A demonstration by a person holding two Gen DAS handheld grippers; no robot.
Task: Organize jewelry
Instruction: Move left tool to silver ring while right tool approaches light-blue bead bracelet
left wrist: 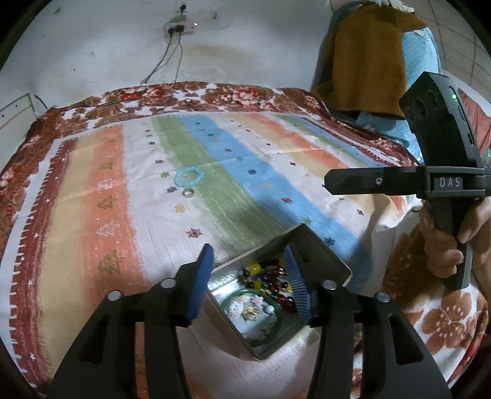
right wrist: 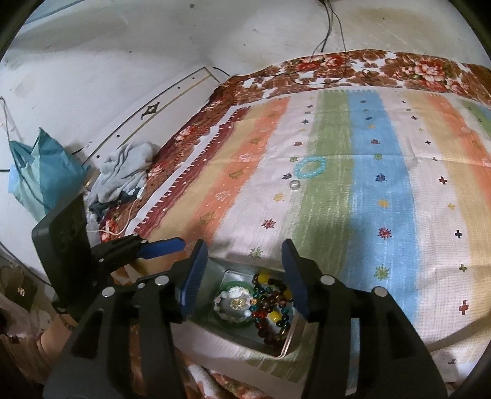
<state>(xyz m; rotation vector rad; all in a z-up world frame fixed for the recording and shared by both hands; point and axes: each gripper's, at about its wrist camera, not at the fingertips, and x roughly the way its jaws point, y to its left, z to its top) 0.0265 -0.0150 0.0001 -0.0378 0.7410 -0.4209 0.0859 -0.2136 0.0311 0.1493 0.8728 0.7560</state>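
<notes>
Both grippers, left (left wrist: 248,282) and right (right wrist: 242,276), gape wide and empty above the rectangular metal tin (left wrist: 319,254) of beaded jewelry; a pale-blue beaded bracelet (left wrist: 188,177) lies well apart.

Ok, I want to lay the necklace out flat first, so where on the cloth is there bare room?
The blue and orange stripes right of the blue bead bracelet and silver ring are bare, as is the orange band left of them. It is crowded near the tin, where the left gripper and right gripper hover open.

striped cloth (left wrist: 101,196), teal bag (right wrist: 40,175), wall socket (left wrist: 178,29)
</notes>
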